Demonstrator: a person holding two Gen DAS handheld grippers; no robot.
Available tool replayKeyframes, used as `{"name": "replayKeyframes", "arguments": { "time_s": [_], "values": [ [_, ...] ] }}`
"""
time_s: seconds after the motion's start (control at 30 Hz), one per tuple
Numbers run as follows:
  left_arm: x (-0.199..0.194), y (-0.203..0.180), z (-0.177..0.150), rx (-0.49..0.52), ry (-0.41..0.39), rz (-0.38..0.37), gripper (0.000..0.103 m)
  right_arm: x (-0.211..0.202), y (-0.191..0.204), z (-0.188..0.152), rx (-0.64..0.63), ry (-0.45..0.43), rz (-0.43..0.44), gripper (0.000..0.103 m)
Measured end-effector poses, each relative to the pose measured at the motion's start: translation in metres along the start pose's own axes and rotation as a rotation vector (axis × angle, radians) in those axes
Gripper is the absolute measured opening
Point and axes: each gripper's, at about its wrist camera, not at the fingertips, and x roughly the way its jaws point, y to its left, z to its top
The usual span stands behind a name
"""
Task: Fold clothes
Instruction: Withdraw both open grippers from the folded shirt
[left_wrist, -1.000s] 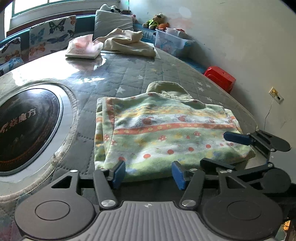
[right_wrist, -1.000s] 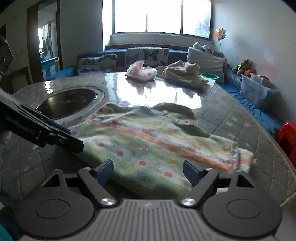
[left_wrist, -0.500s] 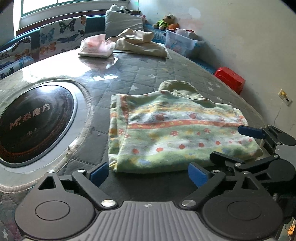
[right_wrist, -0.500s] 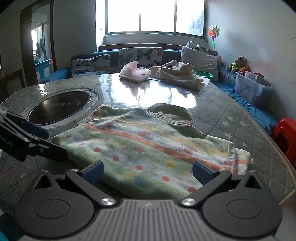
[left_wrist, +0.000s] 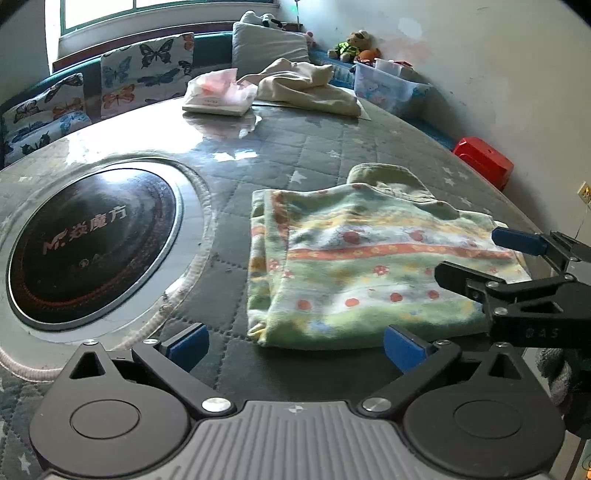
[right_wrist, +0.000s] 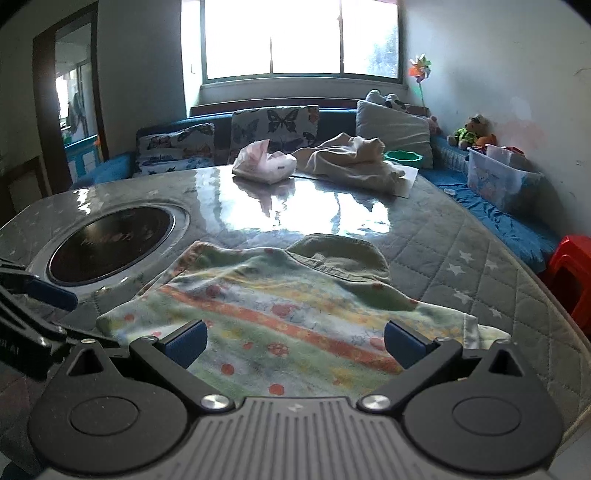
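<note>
Green flowered garment (left_wrist: 369, 269) lies folded beside the round cooktop (left_wrist: 92, 243); left gripper (left_wrist: 295, 341) and right gripper (right_wrist: 295, 341), just opened wide, hold nothing.

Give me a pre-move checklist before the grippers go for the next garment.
1. Left gripper released: ok. Jaws have just been opening, nothing between the pads.
2. Right gripper released: ok. Jaws wide, garment lies under them, pads not pressing.
3. Floral garment folded flat on the table: ok. A green collar part sticks out at the far edge.
4. Near edge fully on the table: cannot tell; the right gripper hides it.
5. Next piece available: ok. Beige garment lies crumpled at the far side.
6. Path there: not ok. Pink tissue pack sits right beside it.
</note>
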Motion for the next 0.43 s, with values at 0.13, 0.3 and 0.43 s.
{"name": "replayKeyframes", "arguments": {
  "time_s": [0.13,0.3,0.43],
  "values": [
    [0.001,-0.009,0.002,0.014,-0.008,-0.007,0.103,-0.002,-0.004,-0.005,0.026,0.009,-0.014,0.103],
    [-0.001,-0.02,0.002,0.034,-0.022,-0.014,0.103,-0.006,-0.01,-0.01,0.062,0.024,-0.037,0.103],
    [-0.003,-0.024,0.002,0.046,-0.027,-0.022,0.103,-0.007,-0.011,-0.011,0.065,0.037,-0.032,0.103]
  ]
}}
